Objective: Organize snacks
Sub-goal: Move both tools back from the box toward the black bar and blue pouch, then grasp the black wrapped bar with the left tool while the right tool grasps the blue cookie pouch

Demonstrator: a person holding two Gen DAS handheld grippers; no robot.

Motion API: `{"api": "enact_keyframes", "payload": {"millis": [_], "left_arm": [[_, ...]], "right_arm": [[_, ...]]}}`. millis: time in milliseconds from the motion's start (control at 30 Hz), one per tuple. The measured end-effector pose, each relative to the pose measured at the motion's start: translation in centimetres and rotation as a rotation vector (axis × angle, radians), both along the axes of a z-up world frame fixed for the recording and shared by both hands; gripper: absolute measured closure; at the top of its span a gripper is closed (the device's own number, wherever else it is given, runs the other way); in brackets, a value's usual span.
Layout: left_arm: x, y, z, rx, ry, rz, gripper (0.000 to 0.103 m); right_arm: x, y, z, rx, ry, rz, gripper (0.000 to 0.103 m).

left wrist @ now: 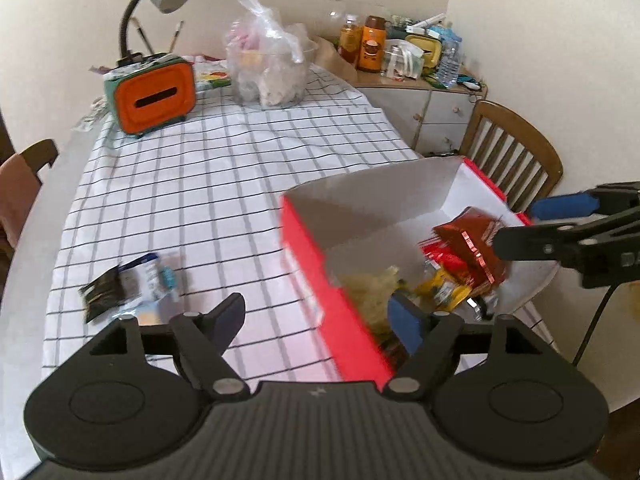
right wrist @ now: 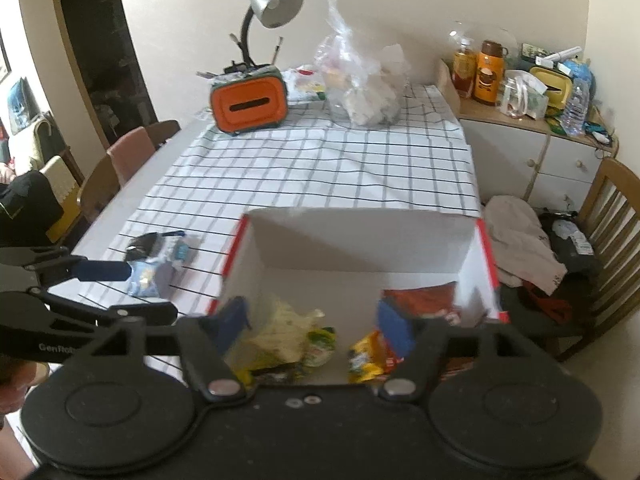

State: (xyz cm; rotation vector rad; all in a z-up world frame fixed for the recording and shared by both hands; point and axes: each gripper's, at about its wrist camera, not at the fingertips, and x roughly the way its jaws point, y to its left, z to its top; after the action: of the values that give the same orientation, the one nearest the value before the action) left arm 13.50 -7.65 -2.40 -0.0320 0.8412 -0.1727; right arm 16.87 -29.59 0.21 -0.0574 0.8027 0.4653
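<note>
**Snacks in the red box, two packets on the cloth**

The table with checked cloth (left wrist: 224, 168) carries a red box (right wrist: 360, 248) with white inside. The box holds a yellow noodle bag (right wrist: 280, 328), a red packet (left wrist: 472, 248) and a yellow packet (right wrist: 364, 356). The left gripper (left wrist: 320, 316) and the right gripper (right wrist: 316, 320) both stand spread wide and hold nothing. Left of the box, a blue-white packet (left wrist: 148, 280) and a black packet (left wrist: 100, 296) lie touching on the cloth.

Looks like someone's dining room at home: checked tablecloth (right wrist: 320, 168) on the table, wooden chairs (left wrist: 512, 152) around it, desk lamp (right wrist: 272, 4), and a cluttered sideboard (right wrist: 532, 152) with bottles (right wrist: 486, 74).
</note>
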Motion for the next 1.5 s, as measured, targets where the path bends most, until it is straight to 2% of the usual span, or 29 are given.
{"api": "enact_keyframes", "payload": {"millis": [167, 300, 533, 733, 967, 1100, 1500], "left_arm": [[-1.5, 3.6, -0.1, -0.002, -0.009, 0.025, 0.018], [-2.1, 6.8, -0.2, 0.003, -0.030, 0.048, 0.012], [-2.0, 12.6, -1.1, 0.027, -0.049, 0.027, 0.011], [-1.0, 16.8, -2.3, 0.076, -0.057, -0.046, 0.011], [1.5, 20.6, -4.4, 0.136, -0.026, -0.104, 0.011], [3.3, 21.7, -6.0, 0.150, 0.004, -0.170, 0.011], [9.1, 23.8, -10.4, 0.156, 0.103, -0.353, 0.011]], "right_arm": [[-1.6, 3.2, -0.1, 0.007, -0.012, 0.061, 0.011], [-2.3, 5.9, -0.3, 0.026, -0.019, 0.104, 0.002], [-2.8, 11.1, -1.1, 0.009, -0.019, 0.149, 0.001], [-2.8, 15.8, -3.1, -0.039, -0.002, 0.179, 0.001], [-2.0, 20.2, -5.1, -0.067, 0.016, 0.195, 0.001], [-1.7, 22.5, -6.3, -0.093, 0.016, 0.235, 0.001], [1.2, 28.6, -11.5, -0.177, 0.104, 0.210, 0.002]]}}
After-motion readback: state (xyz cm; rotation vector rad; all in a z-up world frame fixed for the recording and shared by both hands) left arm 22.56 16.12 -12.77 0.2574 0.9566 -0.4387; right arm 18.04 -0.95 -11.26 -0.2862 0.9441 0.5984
